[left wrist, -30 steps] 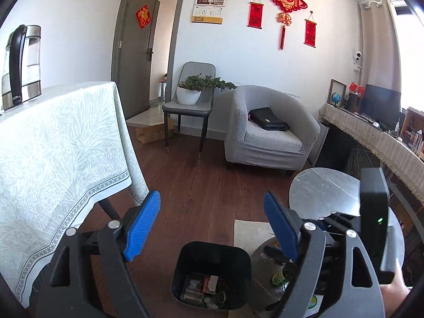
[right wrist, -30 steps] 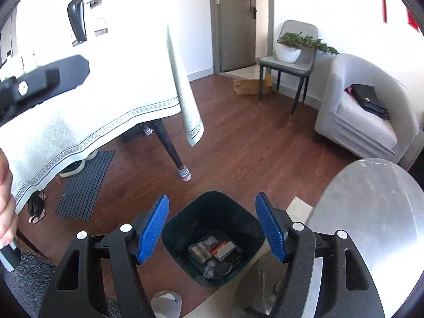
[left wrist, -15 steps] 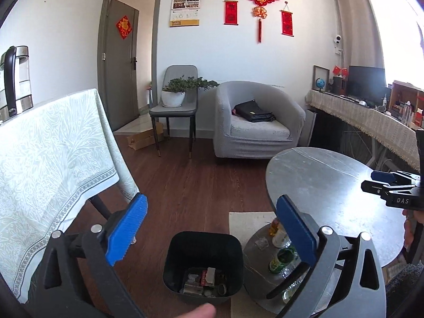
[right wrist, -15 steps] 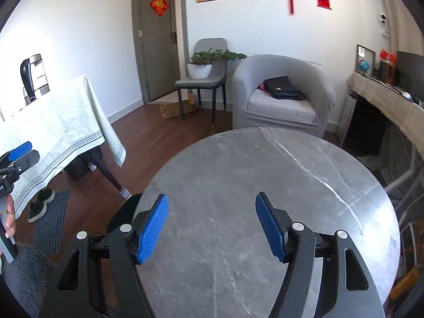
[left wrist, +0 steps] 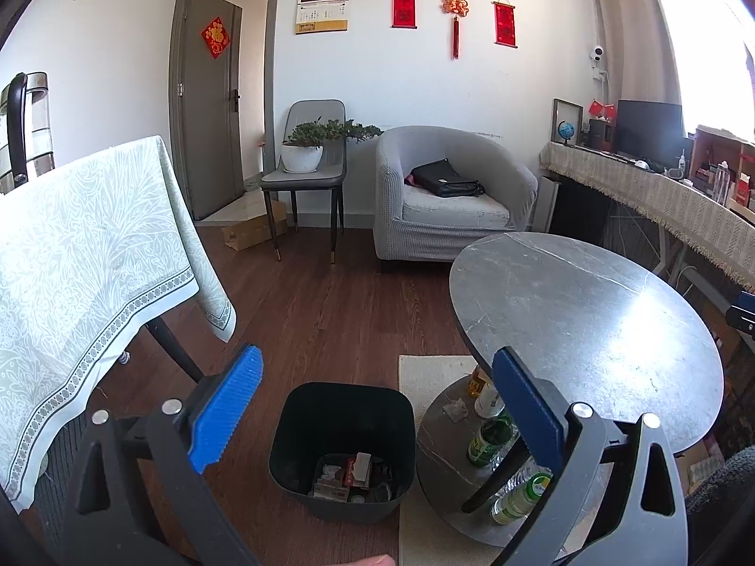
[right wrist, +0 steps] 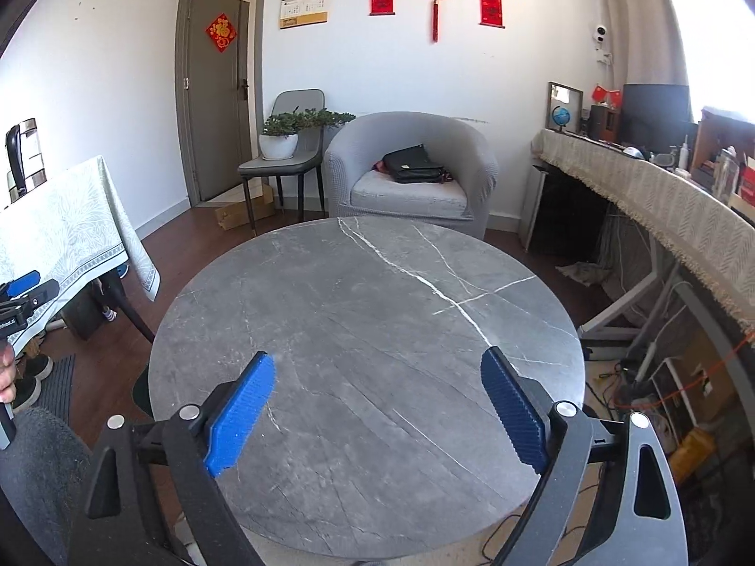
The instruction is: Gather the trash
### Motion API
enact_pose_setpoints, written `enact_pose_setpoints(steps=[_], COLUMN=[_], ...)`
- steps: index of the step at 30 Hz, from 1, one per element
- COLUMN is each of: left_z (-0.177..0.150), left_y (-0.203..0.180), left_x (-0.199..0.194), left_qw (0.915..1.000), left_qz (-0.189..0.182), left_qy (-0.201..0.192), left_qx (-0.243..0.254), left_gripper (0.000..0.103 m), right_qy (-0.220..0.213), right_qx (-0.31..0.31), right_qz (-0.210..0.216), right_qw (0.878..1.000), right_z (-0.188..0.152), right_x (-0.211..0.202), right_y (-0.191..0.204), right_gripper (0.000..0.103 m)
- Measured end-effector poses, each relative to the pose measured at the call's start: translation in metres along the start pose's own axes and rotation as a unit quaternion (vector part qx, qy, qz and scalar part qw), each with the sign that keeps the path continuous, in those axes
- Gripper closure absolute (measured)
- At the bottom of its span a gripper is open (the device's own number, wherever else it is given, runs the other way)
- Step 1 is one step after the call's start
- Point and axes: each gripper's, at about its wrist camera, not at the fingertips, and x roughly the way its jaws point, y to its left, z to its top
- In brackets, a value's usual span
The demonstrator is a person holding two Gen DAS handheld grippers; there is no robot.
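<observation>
I see the round table [right wrist: 368, 330] under my right gripper [right wrist: 377, 412]: jaws opening, nothing between them. My left gripper [left wrist: 377, 408] stands fully wide, empty, above the bin [left wrist: 342, 448] holding trash [left wrist: 351, 474] beside the table's left edge.

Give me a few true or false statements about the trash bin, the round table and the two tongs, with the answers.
1. The black trash bin is empty. False: packets and scraps lie in it.
2. Bottles stand on the round table's lower shelf. True.
3. The left tongs grip a bottle. False: open, holding nothing.
4. A black bag lies on the grey armchair. True.
5. The right tongs hold trash. False: their jaws are opening, nothing between them.
</observation>
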Motion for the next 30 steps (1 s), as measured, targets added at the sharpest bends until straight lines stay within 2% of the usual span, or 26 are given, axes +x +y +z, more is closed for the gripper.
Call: enact_pose_setpoints(steps=[3,8,10,14,21,30], left_z=[-0.003,-0.005,-0.007,-0.009,-0.012,-0.014], left_y=[0.000,-0.001,-0.001,0.002,0.003,0.008], left_x=[0.003,0.004,0.005,0.001,-0.001,-0.004], left_qw=[0.9999,0.9999,0.9998,0.9996,0.9993,0.9992], left_qz=[-0.003,0.002,0.004,0.009,0.017,0.021], left_qy=[0.005,0.011,0.017,0.019,0.024,0.021], left_qx=[-0.008,-0.007,-0.010,-0.018,-0.020,-0.027], left_gripper=[0.003,0.003,0.003,0.003,0.003,0.003], right_qy=[-0.004,-0.002,0.011,-0.004,0.003,-0.007], right_qx=[0.011,0.028,0.026,0.010,-0.026,-0.023], right_qz=[-0.007,0.005,0.012,0.024,0.057,0.087], right_qw=[1.000,1.000,1.000,1.000,0.998,0.996], right_z=[-0.006,-0.019,-0.024,-0.023,-0.022,-0.019], right_x=[-0.006,-0.004,0.002,-0.002,0.001,-0.001], right_y=[-0.012,-0.020,-0.017,-0.008,0.011,0.017], right_gripper=[0.013,0.013,0.013,0.012,0.012,0.011])
